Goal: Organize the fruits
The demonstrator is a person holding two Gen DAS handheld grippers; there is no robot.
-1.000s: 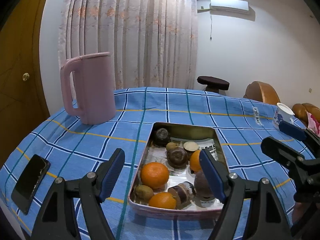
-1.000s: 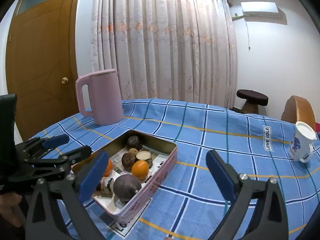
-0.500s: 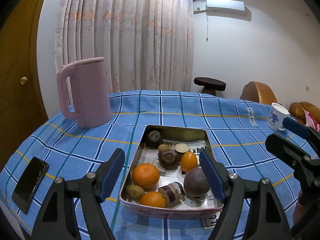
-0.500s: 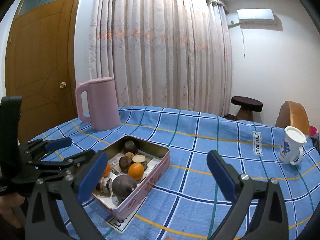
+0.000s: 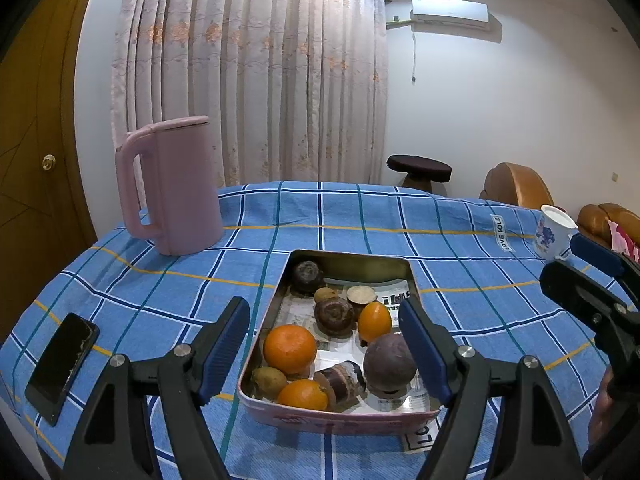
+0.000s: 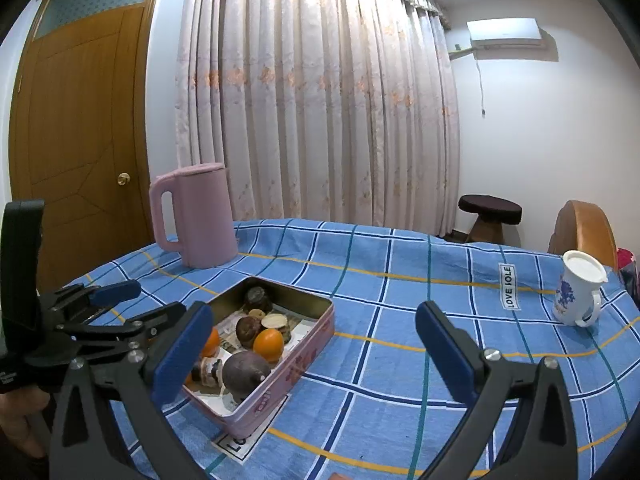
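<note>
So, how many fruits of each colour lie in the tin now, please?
Orange: 3
Purple: 1
Dark brown: 3
Tan or olive: 3
Total: 10 in the tin.

Pink tin (image 5: 340, 416) on the blue checked cloth, with oranges (image 5: 290, 349), brown fruits and a purple one (image 5: 389, 358) inside.

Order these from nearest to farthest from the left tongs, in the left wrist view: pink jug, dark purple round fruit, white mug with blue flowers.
1. Dark purple round fruit: in the tin, by the left tongs.
2. Pink jug: far left.
3. White mug with blue flowers: far right.
</note>
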